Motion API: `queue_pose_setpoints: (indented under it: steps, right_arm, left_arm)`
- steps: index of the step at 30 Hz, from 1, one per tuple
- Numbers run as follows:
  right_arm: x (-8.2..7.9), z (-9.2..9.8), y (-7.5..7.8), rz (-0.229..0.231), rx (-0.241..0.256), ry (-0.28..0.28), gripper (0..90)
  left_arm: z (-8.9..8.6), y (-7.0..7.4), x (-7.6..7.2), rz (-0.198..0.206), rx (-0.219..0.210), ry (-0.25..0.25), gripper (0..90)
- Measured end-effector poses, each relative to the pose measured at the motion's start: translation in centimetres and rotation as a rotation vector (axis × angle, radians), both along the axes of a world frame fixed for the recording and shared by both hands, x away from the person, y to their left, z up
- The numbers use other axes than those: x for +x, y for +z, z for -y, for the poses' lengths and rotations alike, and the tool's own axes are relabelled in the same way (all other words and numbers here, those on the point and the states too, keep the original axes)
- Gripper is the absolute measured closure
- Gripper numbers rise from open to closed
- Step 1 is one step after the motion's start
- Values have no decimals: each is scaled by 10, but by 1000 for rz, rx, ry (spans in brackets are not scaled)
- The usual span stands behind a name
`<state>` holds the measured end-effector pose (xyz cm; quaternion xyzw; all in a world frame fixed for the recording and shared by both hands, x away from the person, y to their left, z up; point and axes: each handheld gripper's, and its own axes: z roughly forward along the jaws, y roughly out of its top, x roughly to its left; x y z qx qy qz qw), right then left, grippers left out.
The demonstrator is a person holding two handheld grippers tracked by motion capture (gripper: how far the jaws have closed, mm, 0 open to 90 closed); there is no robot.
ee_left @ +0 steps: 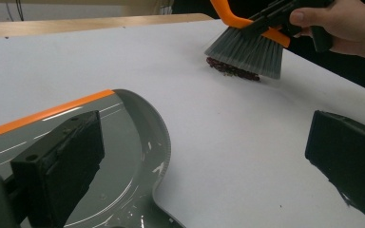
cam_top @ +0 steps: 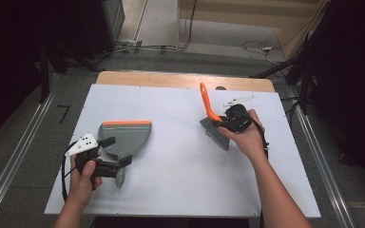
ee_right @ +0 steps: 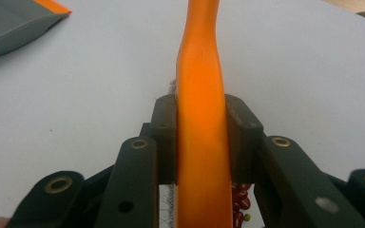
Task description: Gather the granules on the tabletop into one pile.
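Your right gripper [ee_right: 200, 142] squeezes its jaws tight on the orange-handled grey brush [cam_top: 214, 124] to sweep the little red beans [ee_left: 230, 69] on the white counter [cam_top: 180, 156] toward the grey dustpan [cam_top: 123, 137], where your left gripper [cam_top: 116, 154] waits with open jaws.

Grey dustpan [cam_top: 127, 137], orange lip, flat on table. Right of it: orange-handled brush [cam_top: 212, 119], grey bristles on dark red beans [ee_left: 232, 69].
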<state>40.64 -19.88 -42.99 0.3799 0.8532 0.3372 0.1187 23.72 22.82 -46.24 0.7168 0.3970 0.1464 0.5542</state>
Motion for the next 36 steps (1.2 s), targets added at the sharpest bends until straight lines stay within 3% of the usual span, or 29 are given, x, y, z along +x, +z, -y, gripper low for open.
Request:
queue_pose_setpoints:
  steps: [6,8,16,26,36]
  right_arm:
    - [-8,4,9,18,15,7,680]
    - [-11,3,10,5,27,10,680]
    - [-11,-13,-10,-62,-32,71,680]
    - [-1,-1,-15,-54,-53,-4,680]
    - [-12,10,-2,-30,30,-11,680]
  left_arm:
    - [0,0,1,-2,1,4,0]
    - [0,-1,1,-2,0,2,0]
    - [1,-1,1,-3,6,-1,0]
    - [-1,0,1,-2,0,4,0]
    - [0,-1,1,0,2,5,0]
